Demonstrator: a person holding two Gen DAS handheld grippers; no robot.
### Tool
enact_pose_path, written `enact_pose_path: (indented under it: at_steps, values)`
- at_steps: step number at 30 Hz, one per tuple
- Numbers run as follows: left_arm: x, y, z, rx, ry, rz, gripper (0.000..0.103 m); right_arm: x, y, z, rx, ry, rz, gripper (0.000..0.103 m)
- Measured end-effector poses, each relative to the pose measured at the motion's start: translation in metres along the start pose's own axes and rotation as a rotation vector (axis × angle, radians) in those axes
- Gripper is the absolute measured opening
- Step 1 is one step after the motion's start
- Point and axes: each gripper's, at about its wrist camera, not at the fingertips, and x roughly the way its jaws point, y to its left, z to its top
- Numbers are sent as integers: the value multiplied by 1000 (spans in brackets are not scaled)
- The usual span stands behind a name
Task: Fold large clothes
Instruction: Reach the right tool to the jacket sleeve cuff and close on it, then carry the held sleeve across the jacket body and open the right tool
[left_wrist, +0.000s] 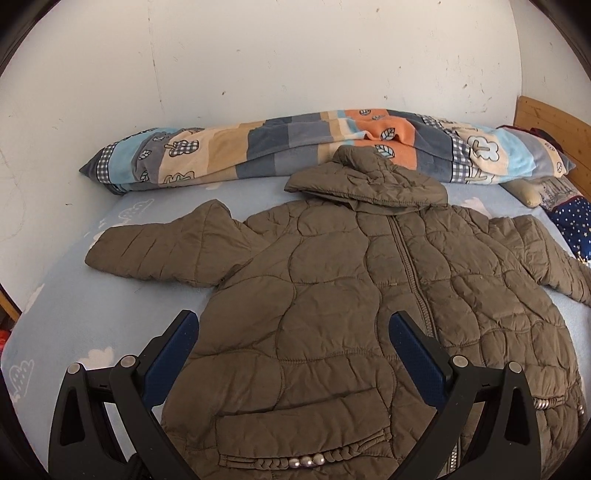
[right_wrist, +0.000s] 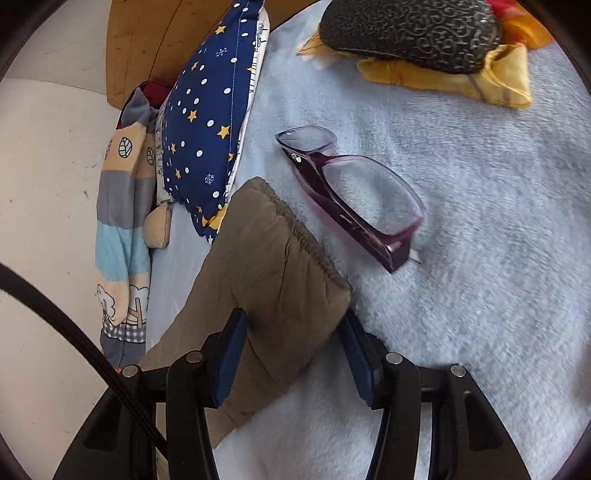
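Observation:
A brown quilted hooded jacket (left_wrist: 332, 295) lies zipped and face up on the pale blue bed sheet (left_wrist: 92, 314), with its hood (left_wrist: 369, 181) towards the wall and both sleeves spread out. My left gripper (left_wrist: 295, 321) hovers open over the jacket's lower front, near a pocket, with nothing pinched. In the right wrist view, the cuff end of one jacket sleeve (right_wrist: 266, 251) fills the gap of my right gripper (right_wrist: 293, 321), and both blue pads (right_wrist: 232, 343) touch its sides. The rest of the jacket is out of that view.
Purple-framed glasses (right_wrist: 354, 192) lie on the sheet just past the cuff. A starry navy pillow (right_wrist: 207, 122) and a rolled patchwork blanket (left_wrist: 295, 144) line the wall side. A dark patterned item on yellow cloth (right_wrist: 406, 29) sits farther off. A wooden headboard (left_wrist: 546, 114) stands at the right.

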Motion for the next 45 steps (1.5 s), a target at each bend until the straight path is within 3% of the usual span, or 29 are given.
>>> enact_pose_path:
  at_steps: [1,3,5,13,19,26,32,39,45]
  values:
    - [1,-1,0,4,0,1,103,2,3,1,-13,-4,-1,55]
    - [2,-1,0,6,1,3,103,2,9,1,-36,-17,-13,33]
    - [2,0,1,-3,1,-2,103,-5,17,1,-54,-36,-9,24]
    - [-12,8,2,-30,-27,-18,103,-79,99,-10,-207,-192,122,18]
    - [-25,21,4,-69,-49,-17,103,-143,197,-58,-403,-232,302,18]
    - [-38,50,6,-124,-63,-4,103,-168,308,-168,-659,-173,451,18]
    - [-41,82,3,-192,-53,0,103,-147,367,-275,-858,-89,475,18]
    - [-42,108,0,-251,-32,5,103,-96,395,-391,-1041,34,447,18]
    - [-41,113,-1,-251,-19,3,103,-42,398,-468,-1160,129,402,18]
